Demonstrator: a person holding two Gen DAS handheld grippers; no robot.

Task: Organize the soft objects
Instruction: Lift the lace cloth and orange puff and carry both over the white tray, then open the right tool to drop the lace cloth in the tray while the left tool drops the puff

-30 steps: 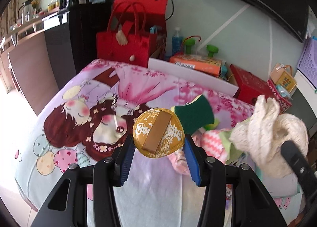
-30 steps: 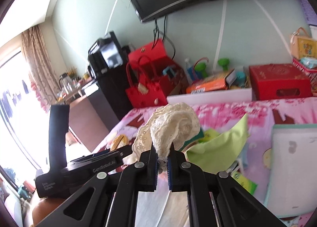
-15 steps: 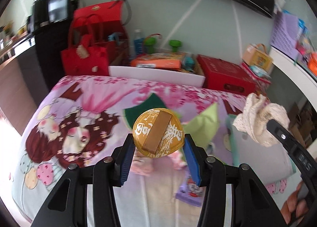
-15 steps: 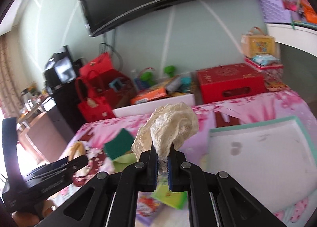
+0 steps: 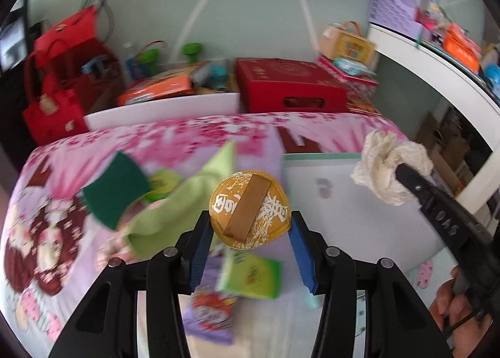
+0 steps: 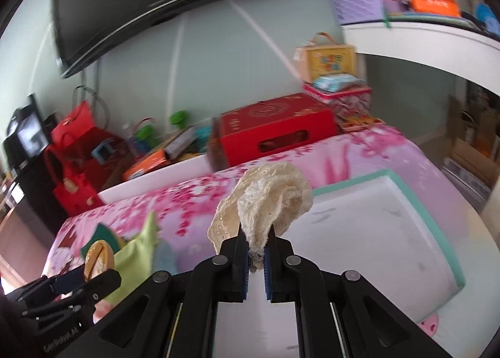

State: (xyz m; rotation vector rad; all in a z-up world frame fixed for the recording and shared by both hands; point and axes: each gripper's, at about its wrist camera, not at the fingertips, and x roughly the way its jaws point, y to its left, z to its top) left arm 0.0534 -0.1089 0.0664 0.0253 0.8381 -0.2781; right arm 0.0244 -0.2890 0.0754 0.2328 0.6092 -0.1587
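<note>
between two grippers, one lace cloth [image 6: 265, 198]

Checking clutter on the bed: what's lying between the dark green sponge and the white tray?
In the left wrist view, a light green cloth lies between the dark green sponge and the white tray.

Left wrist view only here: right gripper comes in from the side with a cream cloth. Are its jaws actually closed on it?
Observer: Yes. Head-on, the right gripper is shut on the lace cloth, pinching its bunched lower end.
Operator: What's past it?
Observer: The white tray; its whole teal right rim shows, with nothing lying along it.
Operator: My gold disc from there?
Observer: The gold disc shows at an angle, low left, next to the green cloth.
</note>
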